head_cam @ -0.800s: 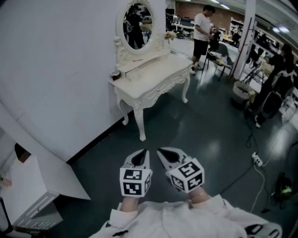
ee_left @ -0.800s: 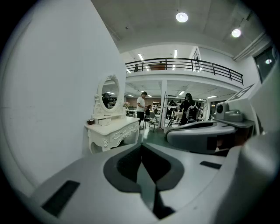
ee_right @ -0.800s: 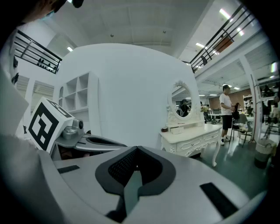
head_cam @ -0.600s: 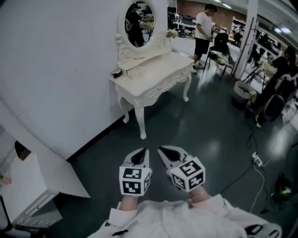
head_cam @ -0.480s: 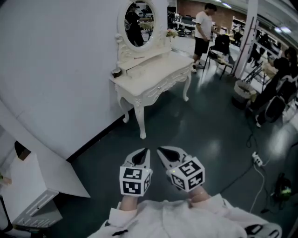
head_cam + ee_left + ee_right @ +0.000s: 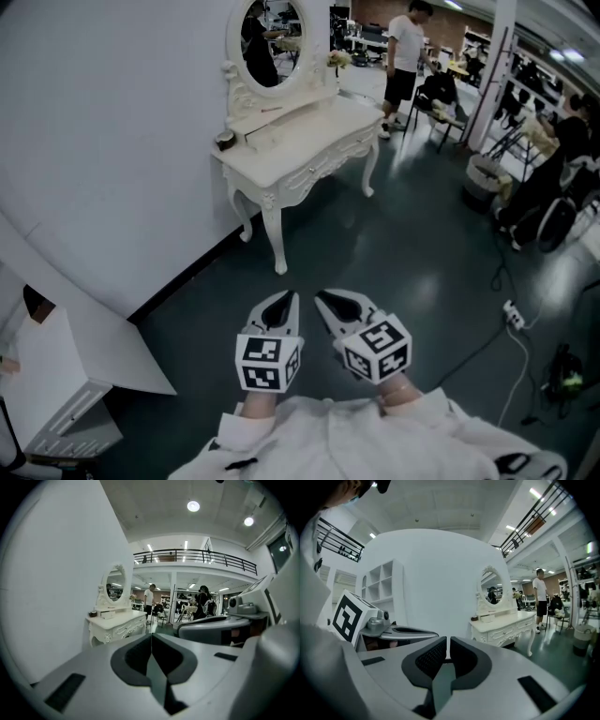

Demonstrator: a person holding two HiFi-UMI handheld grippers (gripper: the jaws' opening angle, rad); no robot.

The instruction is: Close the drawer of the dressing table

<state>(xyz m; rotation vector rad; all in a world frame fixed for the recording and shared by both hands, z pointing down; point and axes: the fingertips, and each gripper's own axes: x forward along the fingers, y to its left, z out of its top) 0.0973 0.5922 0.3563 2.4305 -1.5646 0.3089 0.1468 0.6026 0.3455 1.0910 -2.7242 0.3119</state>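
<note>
Fingers (image 6: 136, 654) of the left gripper (image 6: 292, 298) are pressed together with nothing between them. Just beside it, the right gripper (image 6: 321, 299) is likewise closed and empty. A person in white sleeves (image 6: 328, 441) holds the pair side by side above a dark floor (image 6: 394, 253). Well ahead, a white dressing table (image 6: 300, 141) stands against a white wall (image 6: 112, 141), with an oval mirror (image 6: 265, 37) on top and a small dark cup (image 6: 224, 141) at its left end. Its drawer fronts (image 6: 330, 157) are too small to tell whether any stands open. Farther right, a person in a white T-shirt (image 6: 405, 42) stands near a chair (image 6: 441, 103).
</note>
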